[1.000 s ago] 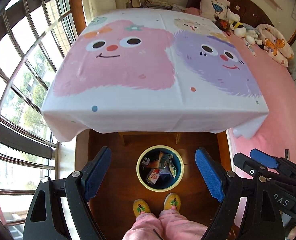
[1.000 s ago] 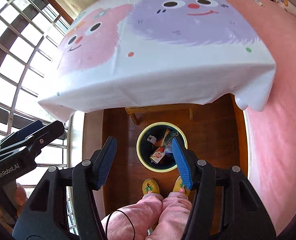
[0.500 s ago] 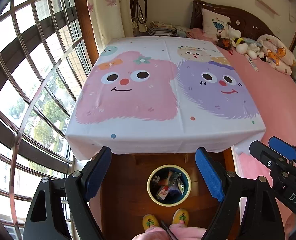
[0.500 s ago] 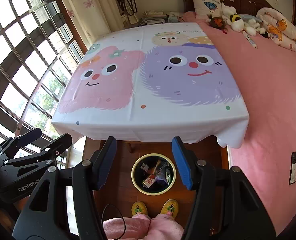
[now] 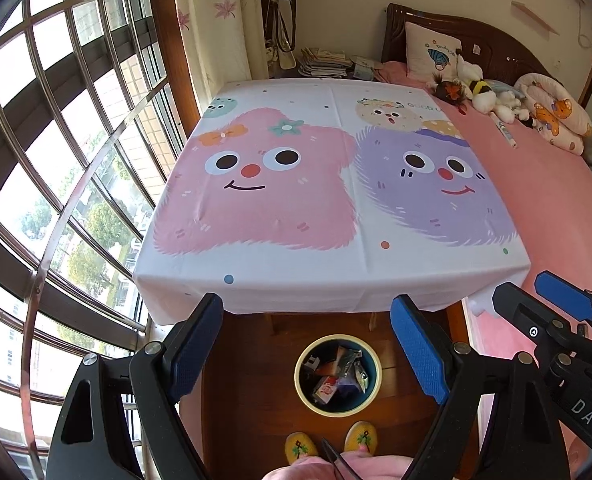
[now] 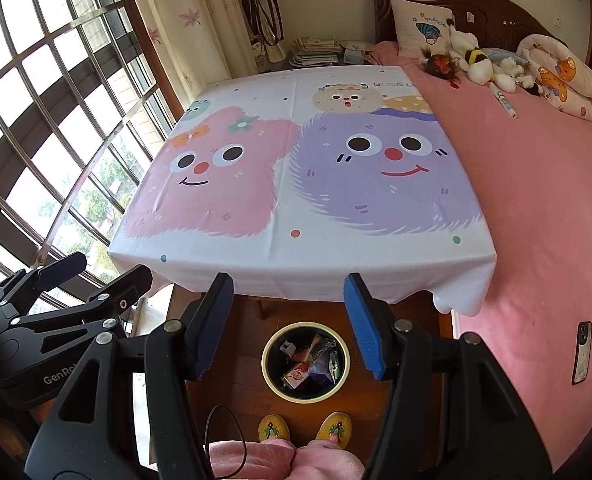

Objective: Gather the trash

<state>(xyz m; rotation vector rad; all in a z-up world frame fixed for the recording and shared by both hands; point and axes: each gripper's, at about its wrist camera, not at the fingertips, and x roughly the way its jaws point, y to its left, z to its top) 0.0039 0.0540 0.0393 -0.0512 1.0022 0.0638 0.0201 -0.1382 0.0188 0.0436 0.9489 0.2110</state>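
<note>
Left gripper (image 5: 307, 342): black frame, blue ribbed pads spread wide, nothing between them.
Right gripper (image 6: 287, 322): same build, pads spread apart and bare.
Trash bin (image 5: 300, 386): round, pale yellow rim, dark blue inside, on glossy wood floor (image 5: 247, 364) just beyond yellow slippers (image 5: 300, 445).
Trash (image 5: 338, 372): crumpled wrappers piled inside the bin.
Tablecloth (image 5: 336, 200): smooth white sheet, pink and purple fuzzy faces, front edge overhanging near the bin.
Right view only: phone (image 6: 582, 352) on the pink bedsheet (image 6: 544, 208).
Room: narrow floor strip between window grille (image 5: 55, 160) and bed.
</note>
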